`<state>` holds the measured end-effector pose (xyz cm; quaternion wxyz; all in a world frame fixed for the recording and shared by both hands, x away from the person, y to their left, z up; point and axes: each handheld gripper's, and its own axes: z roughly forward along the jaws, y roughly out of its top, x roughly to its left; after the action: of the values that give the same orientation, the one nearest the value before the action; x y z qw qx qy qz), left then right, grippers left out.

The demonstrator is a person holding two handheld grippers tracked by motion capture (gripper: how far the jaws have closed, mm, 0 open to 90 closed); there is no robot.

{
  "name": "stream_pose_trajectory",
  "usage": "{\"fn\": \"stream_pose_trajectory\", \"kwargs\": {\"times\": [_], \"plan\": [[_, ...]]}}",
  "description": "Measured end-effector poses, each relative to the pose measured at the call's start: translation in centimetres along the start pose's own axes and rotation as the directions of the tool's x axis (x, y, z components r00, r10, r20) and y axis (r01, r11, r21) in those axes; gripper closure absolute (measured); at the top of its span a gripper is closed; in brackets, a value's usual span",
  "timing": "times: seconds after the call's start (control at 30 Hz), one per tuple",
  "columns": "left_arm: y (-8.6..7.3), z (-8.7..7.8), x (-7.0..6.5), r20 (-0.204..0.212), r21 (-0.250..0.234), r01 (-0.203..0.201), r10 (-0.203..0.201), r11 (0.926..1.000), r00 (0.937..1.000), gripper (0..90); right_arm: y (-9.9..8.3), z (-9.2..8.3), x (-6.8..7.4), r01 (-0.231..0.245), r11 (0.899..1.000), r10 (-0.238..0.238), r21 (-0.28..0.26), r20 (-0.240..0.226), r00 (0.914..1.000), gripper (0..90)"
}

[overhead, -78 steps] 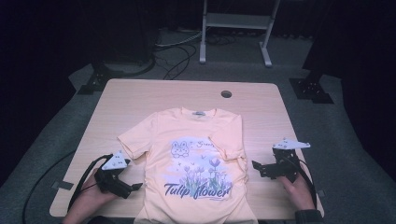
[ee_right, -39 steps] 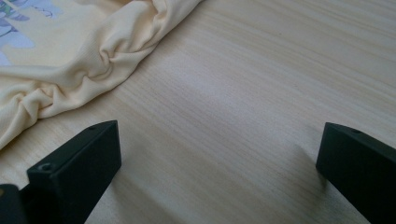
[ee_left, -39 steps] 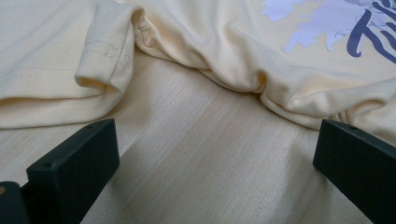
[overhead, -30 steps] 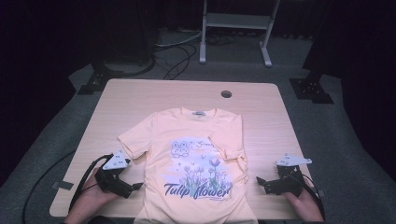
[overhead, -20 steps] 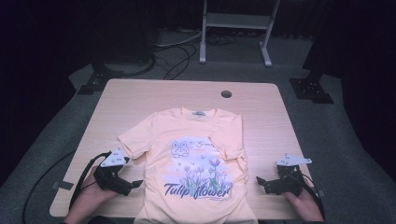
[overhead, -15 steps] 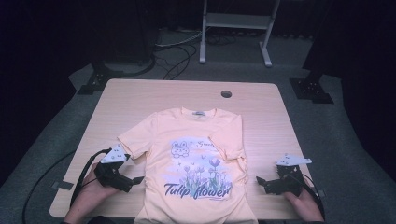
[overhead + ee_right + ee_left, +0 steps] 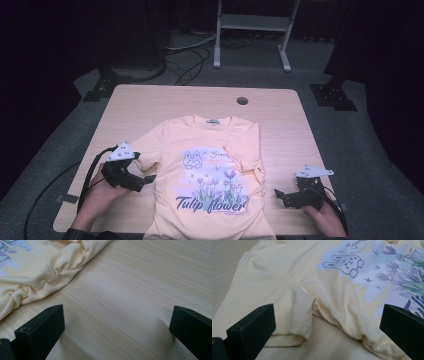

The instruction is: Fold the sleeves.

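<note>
A yellow shirt point(image 7: 212, 175) is spread flat at the centre bottom of the tabletop point(image 7: 150, 107). The left tongs point(image 7: 150, 178) are held wide apart at its sleeve point(image 7: 297, 315), lower left. The right tongs point(image 7: 278, 194) are spread over bare wood, lower right, near the bunched hem.

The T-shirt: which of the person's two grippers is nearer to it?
Left. The left gripper sits at the T-shirt's sleeve edge, open; the right gripper rests open on bare table, apart from the bunched side.
</note>
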<state>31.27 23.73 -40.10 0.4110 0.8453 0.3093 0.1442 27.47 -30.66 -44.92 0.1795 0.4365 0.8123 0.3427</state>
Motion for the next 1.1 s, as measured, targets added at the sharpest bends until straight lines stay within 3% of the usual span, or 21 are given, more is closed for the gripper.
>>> {"fn": "stream_pose_trajectory", "kwargs": {"times": [1.1], "plan": [[5.4, 0.4, 2.6, -0.004, -0.03, -0.036, 0.036, 0.9989, 0.9993, 0.0, 0.0, 0.0, -0.1, -0.027, 1.0, 0.027, 0.0, 0.024, 0.9993, 0.0]]}}
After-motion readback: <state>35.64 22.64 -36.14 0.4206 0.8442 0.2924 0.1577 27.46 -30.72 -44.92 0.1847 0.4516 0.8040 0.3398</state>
